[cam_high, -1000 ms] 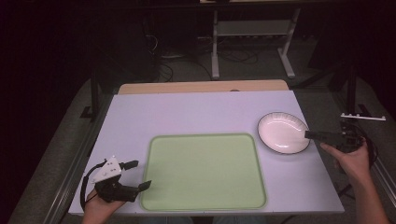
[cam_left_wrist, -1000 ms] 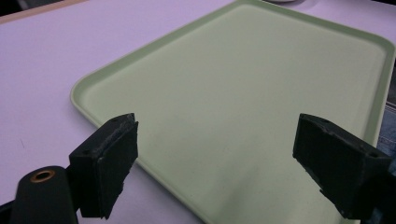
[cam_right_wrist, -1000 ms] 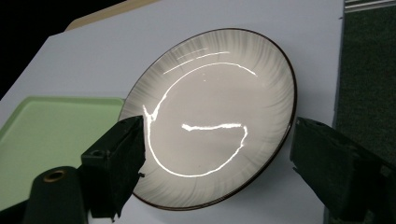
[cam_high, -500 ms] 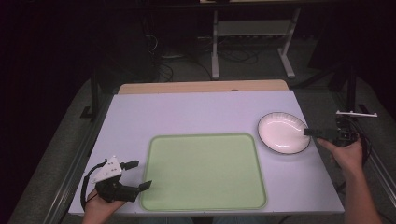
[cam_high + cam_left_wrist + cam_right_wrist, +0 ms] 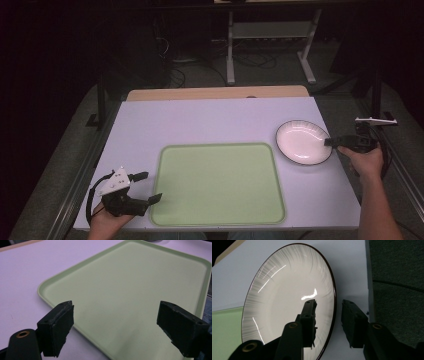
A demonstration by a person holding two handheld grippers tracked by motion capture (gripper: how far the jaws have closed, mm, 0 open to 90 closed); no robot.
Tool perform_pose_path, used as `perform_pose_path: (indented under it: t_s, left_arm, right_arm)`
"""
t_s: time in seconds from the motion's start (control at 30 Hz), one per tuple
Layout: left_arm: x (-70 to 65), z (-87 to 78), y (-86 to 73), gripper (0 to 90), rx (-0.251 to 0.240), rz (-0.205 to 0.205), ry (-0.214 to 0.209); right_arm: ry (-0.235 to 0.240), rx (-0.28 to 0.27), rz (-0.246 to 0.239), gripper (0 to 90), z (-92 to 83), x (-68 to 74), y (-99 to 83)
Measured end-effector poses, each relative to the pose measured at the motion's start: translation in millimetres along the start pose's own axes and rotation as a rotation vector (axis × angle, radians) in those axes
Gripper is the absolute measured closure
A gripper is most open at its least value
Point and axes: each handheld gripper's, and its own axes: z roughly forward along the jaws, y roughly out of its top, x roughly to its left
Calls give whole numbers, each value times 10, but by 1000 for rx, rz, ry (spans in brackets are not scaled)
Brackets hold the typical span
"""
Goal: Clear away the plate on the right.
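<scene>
Nearest the person, the left gripper rests at the near left corner of the pale green tray, its jaws wide apart and holding nothing, apparently waiting. The empty tray lies flat at the middle of the white table. Farther off, at the table's right edge, the right gripper straddles the rim of a white plate: one jaw inside, one outside, a gap showing, likely about to pinch and lift.
</scene>
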Motion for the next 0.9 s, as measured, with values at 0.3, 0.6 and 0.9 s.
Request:
perform_pose_path:
  t_s: [0.3, 0.6, 0.9]
  left_arm:
    - [1, 0, 0, 140, -1, -3, 1]
    - [5, -2, 0, 140, -1, -2, 1]
    - [1, 4, 3, 140, 0, 0, 0]
  right_arm:
    - [-10, 31, 33, 720, 50, 1, 1]
    - [-13, 40, 54, 806, 96, -10, -11]
    - [3, 33, 83, 824, 90, -32, -20]
